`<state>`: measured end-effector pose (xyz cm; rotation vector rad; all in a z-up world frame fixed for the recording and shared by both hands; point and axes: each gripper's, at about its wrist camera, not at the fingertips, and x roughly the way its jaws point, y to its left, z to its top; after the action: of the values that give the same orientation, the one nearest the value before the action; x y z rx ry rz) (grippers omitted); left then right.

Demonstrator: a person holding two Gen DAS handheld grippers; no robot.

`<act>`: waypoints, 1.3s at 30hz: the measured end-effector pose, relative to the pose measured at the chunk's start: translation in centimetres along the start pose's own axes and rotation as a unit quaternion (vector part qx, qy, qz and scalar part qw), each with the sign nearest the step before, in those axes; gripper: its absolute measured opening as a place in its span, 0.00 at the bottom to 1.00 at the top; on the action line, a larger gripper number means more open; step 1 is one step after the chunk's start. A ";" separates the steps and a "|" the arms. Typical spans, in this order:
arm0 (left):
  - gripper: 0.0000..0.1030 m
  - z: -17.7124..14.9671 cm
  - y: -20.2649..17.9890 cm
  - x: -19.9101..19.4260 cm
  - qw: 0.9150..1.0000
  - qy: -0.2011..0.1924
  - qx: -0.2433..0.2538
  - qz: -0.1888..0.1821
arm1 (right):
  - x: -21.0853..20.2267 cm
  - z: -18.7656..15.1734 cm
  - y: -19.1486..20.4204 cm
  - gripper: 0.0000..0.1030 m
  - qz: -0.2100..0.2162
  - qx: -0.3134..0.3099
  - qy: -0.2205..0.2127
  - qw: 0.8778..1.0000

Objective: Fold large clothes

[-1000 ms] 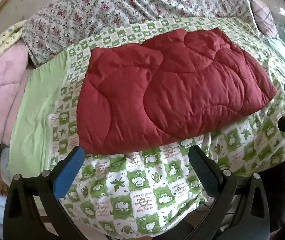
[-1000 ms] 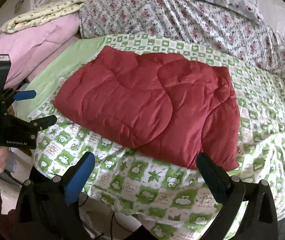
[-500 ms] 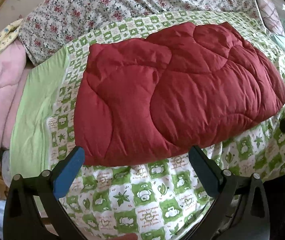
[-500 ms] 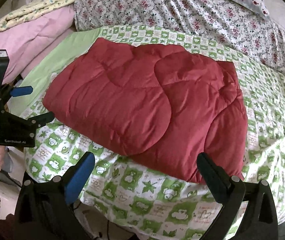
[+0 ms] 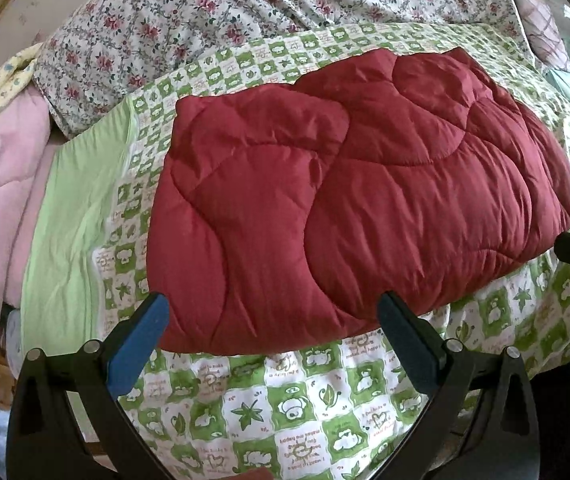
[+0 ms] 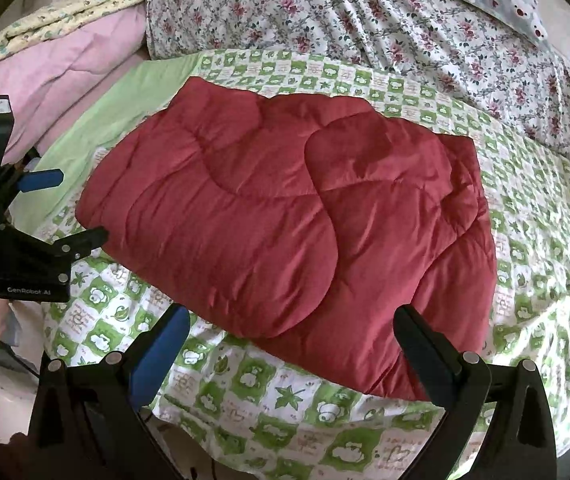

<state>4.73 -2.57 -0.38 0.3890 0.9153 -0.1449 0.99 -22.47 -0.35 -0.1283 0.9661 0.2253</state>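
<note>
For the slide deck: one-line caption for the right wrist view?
Open right gripper approaching folded red quilted garment on green-checked bedspread.

The red quilt is puffy stitched cloth with a faint satin sheen and fine wrinkles. Under it the green checked sheet looks like matt printed cotton, as does the floral cover; the pink blanket looks soft and matt. Both tongs are matt black plastic with shiny metal rivets, one finger faced with blue padding.

Each black claw has one blue finger, silver screws, and white "GenRobot.AI" lettering.
</note>
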 end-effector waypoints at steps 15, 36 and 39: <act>1.00 0.9 0.2 0.6 1.000 0.000 0.000 -0.006 | 0.6 0.9 -0.2 0.99 0.002 -0.004 0.003 1.000; 1.00 1.5 0.5 0.8 1.000 -0.002 -0.002 -0.012 | 1.1 1.6 -0.4 0.99 -0.001 -0.008 0.006 1.000; 1.00 1.5 0.5 0.7 1.000 -0.003 -0.004 -0.012 | 1.2 1.7 -0.4 0.99 0.001 -0.007 0.007 1.000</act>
<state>6.49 -2.63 0.02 0.3704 0.9148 -0.1649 3.05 -22.31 -0.37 -0.1426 0.9777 0.2329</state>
